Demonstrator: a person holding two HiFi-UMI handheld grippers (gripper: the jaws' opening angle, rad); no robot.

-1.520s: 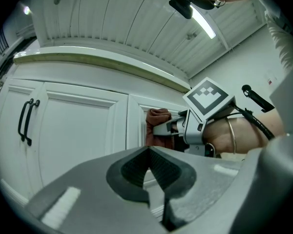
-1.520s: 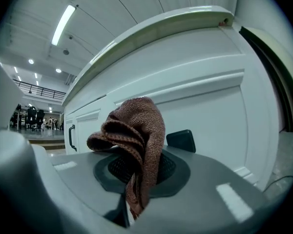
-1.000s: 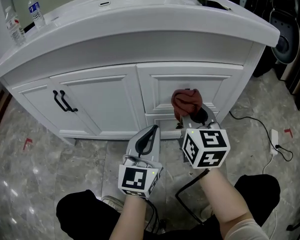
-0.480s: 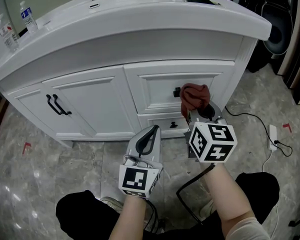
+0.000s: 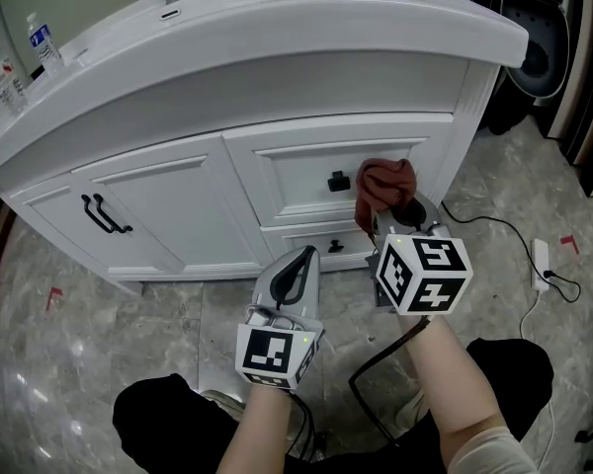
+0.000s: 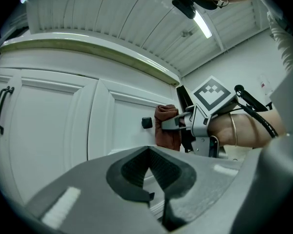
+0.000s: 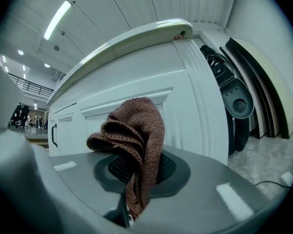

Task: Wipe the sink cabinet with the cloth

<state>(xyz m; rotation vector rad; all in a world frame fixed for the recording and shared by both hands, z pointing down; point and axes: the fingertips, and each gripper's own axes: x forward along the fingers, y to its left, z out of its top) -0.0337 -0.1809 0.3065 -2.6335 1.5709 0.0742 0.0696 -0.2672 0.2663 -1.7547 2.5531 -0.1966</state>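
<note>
One white sink cabinet (image 5: 178, 191), doors and drawers shut. Two black bar handles (image 5: 104, 215) where the left doors meet, and one square black knob (image 5: 338, 181) on the upper drawer. Two water bottles (image 5: 42, 42) stand at the countertop's left end.

One reddish-brown cloth (image 5: 383, 184); two grippers.
- **Right gripper** (image 5: 393, 217): jaws clamped on the cloth. The bunched bulk stands up past the fingertips, at the drawer front just right of the knob; contact unclear.
- **Left gripper** (image 5: 301, 260): jaws closed together, nothing between them. It is held low, apart from the cabinet.
</note>
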